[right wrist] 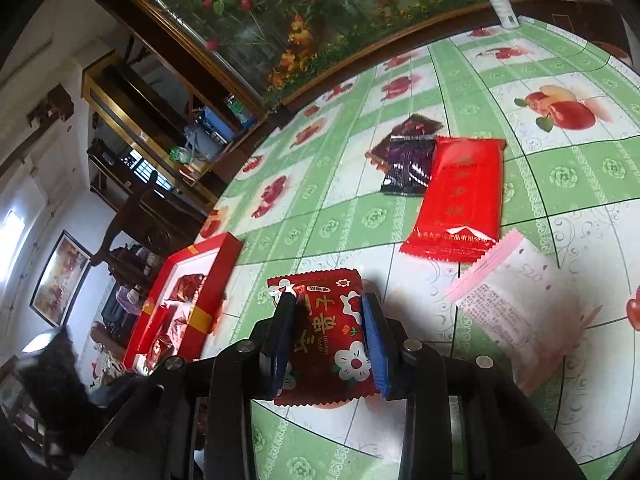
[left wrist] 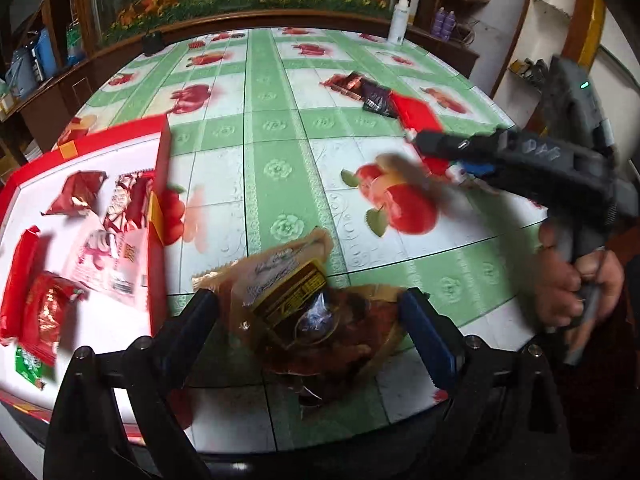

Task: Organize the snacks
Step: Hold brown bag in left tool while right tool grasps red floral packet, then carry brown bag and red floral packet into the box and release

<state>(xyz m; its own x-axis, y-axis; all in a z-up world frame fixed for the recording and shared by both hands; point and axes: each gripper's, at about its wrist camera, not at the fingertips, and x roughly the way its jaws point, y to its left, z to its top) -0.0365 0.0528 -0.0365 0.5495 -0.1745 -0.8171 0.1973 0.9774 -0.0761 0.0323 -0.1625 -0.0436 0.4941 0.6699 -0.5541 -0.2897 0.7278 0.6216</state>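
Between the left tongs (left wrist: 308,312), spread wide and pressing nothing, lies a brown snack packet (left wrist: 304,300) on the green-checked worktop (left wrist: 280,152), just right of the red tray (left wrist: 158,184) already holding several snacks. Further right, the right tongs (right wrist: 330,336) are clamped on a red flower-printed packet (right wrist: 320,320); beyond lie a plain red packet (right wrist: 460,196) and a pink-edged one (right wrist: 520,300).

I get even, soft daylight on the table (left wrist: 280,128) with hardly any shadows, a bright window (right wrist: 14,224) flaring at one edge, strong fisheye bending and dark corners (both views), and motion smear across the left view's nearer half.
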